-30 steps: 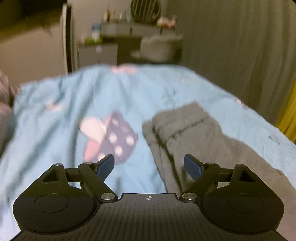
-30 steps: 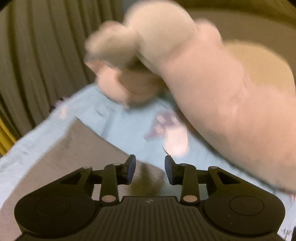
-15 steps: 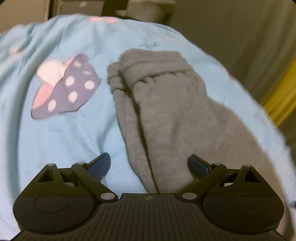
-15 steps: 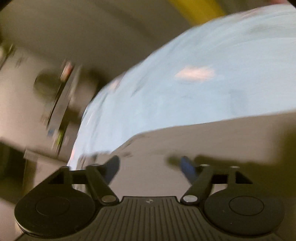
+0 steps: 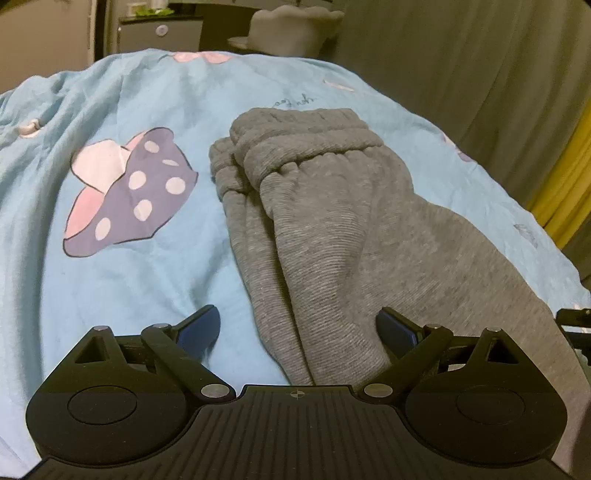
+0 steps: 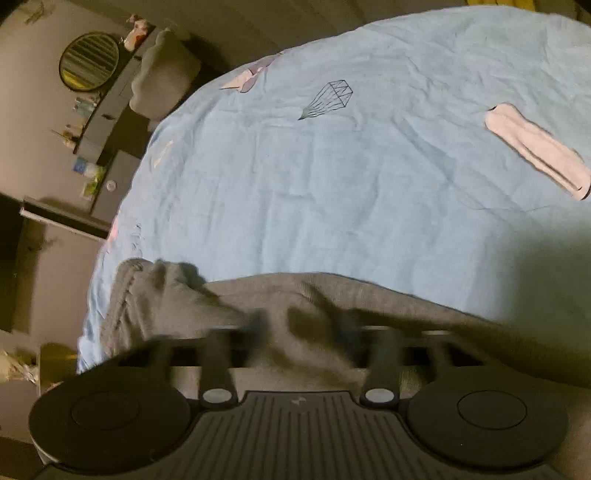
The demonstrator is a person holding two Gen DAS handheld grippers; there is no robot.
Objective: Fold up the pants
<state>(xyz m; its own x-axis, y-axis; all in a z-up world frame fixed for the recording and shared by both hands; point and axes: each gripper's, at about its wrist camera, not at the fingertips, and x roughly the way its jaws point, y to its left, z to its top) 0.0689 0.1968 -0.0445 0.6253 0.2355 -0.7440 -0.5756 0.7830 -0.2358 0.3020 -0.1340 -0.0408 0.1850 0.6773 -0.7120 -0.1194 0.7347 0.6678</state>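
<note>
Grey knit pants lie on a light blue bed sheet, folded lengthwise, with the elastic waistband at the far end. My left gripper is wide open low over the pants, with one finger over the sheet and the other over the grey cloth. In the right wrist view the pants run across the bottom of the frame. My right gripper is blurred by motion. Its fingers press into a bunched fold of the cloth, and their tips are hidden in it.
The sheet carries a purple dotted bow print left of the pants, and a diamond drawing. A grey curtain hangs along the right bed edge. Beyond the bed's far end are a dresser, a round mirror and a grey cushioned chair.
My left gripper has dropped closer to the pants and stayed open. My right gripper has swung round and come down onto the pants, and its jaws have narrowed around a fold of cloth.
</note>
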